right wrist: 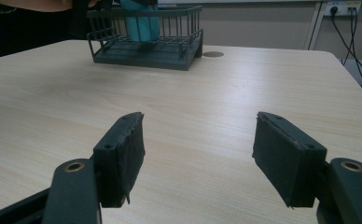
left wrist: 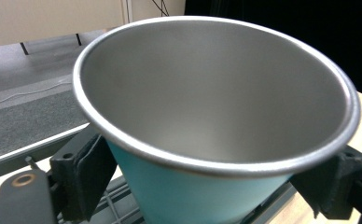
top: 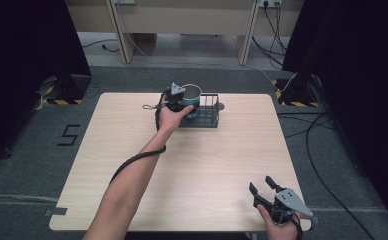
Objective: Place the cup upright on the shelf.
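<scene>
Near far edge of pale wooden table [top: 192, 165], left gripper [top: 178, 101] clamped on teal metal cup with steel-lined interior [left wrist: 216, 93], jaws pressing its tapered wall from both sides just under rim. Cup inside dark wire basket [top: 207, 117], toward its left end; whether it touches basket floor unclear. Cup empty; basket holds nothing else visible. Right gripper [right wrist: 198, 154] idle near table's near right corner, jaws wide apart, holding nothing. Risk: tapered smooth wall may slip through pads; cup base may catch basket rails, dragging basket.
</scene>
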